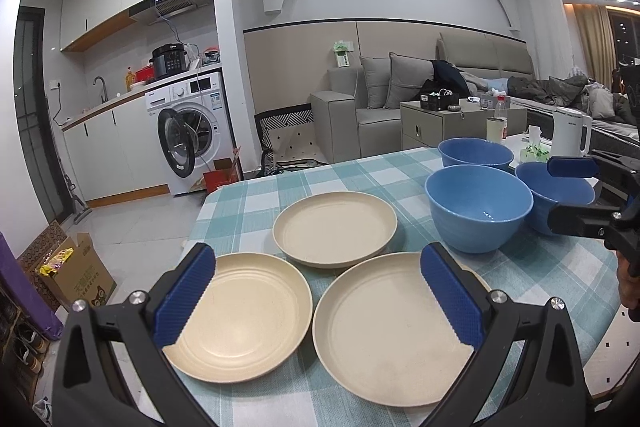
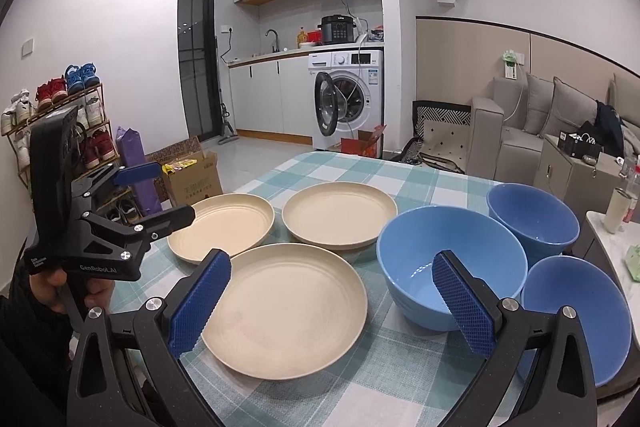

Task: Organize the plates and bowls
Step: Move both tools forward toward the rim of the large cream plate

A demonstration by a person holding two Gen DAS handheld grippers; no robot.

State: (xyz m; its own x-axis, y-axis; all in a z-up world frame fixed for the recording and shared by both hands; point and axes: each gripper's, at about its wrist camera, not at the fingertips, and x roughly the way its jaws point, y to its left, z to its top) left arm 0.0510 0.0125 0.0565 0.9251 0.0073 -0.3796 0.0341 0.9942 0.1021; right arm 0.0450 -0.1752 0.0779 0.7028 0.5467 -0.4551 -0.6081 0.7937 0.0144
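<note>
Three cream plates lie apart on the checked tablecloth: a near left plate, a far plate and a near right plate. Three blue bowls stand to their right: a middle bowl, a far bowl and a right bowl. My left gripper is open and empty, above the two near plates. My right gripper is open and empty, above the near plate and the middle bowl. It also shows at the right edge of the left wrist view.
The table with its teal checked cloth ends at the left and far sides. A white kettle and a cup stand on a side table behind the bowls. A cardboard box sits on the floor at left.
</note>
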